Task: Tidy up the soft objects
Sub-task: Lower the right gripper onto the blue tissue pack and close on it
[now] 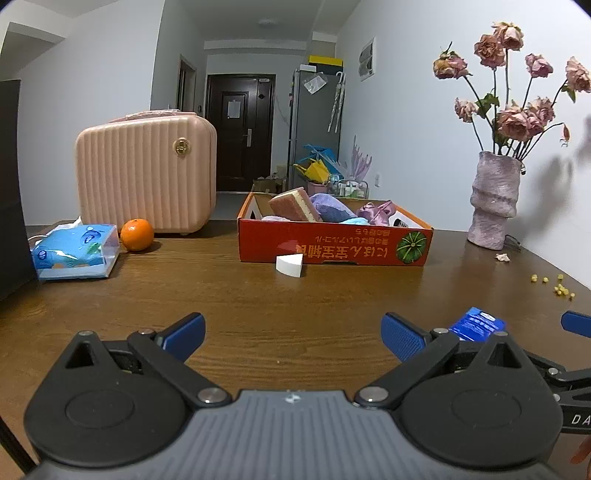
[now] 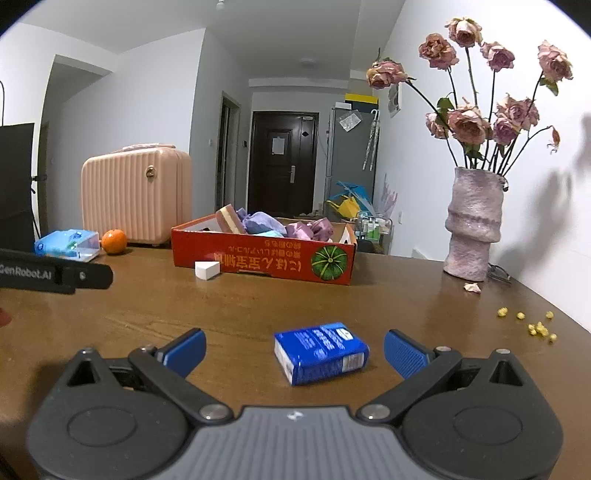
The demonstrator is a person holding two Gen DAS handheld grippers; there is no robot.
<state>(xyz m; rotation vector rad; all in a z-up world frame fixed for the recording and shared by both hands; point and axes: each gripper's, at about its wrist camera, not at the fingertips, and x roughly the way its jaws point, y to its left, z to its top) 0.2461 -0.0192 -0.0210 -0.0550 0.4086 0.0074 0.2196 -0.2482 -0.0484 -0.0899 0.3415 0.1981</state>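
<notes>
A blue pack (image 2: 321, 353), glossy with white print, is seen lying flat near the table's (image 2: 258, 306) front edge, between the wide-open jaws of the right gripper (image 2: 295, 352), untouched. The left gripper (image 1: 293, 338) is held open and empty. The orange box (image 2: 264, 254), perhaps of cloths and a sponge, is set toward the far edge.

— What surrounds the wooden table (image 2: 258, 306)?
— White walls (image 1: 406, 110), with a hallway leading to a dark door (image 2: 282, 162).
— Any furniture there?
— A grey cabinet (image 1: 314, 122) stands right of the door; a ceiling lamp (image 1: 268, 22) is overhead.
</notes>
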